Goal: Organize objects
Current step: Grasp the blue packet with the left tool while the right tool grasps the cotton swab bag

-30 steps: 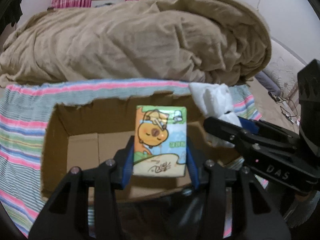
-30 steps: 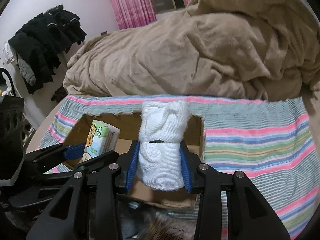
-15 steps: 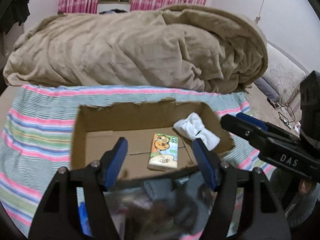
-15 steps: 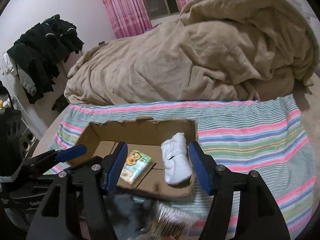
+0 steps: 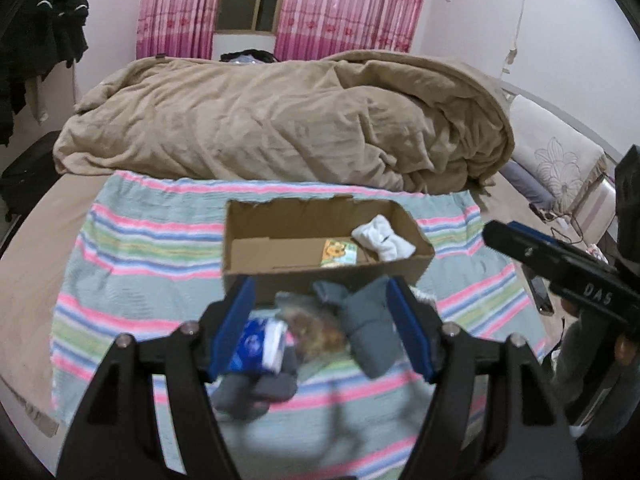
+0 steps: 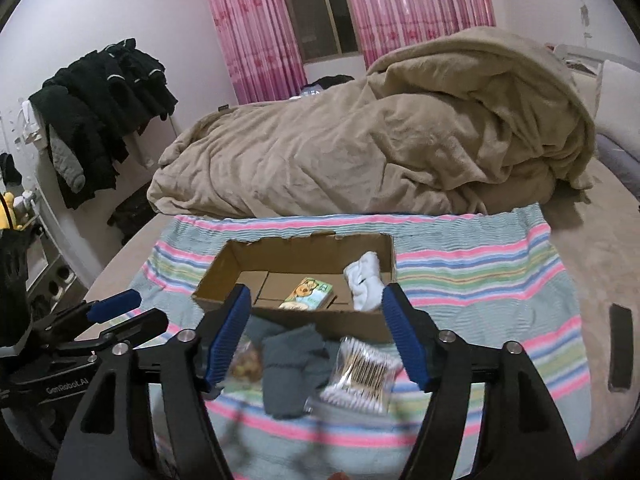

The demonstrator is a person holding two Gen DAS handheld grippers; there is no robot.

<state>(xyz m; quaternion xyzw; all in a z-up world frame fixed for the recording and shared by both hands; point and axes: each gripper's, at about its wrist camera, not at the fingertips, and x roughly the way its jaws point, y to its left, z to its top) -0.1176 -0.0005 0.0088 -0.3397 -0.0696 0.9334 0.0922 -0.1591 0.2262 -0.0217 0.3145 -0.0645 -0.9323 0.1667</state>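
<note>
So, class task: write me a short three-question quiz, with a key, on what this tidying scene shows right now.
1. True or false: the white rolled cloth lies inside the cardboard box.
2. Which item lies outside the box, on the striped blanket? A) cartoon tissue pack B) bag of cotton swabs C) white rolled cloth
3. Fill in: neither the left tool nor the right tool holds ____.

Key: 1 true; 2 B; 3 anything (both are empty, the right one's jaws opening).
</note>
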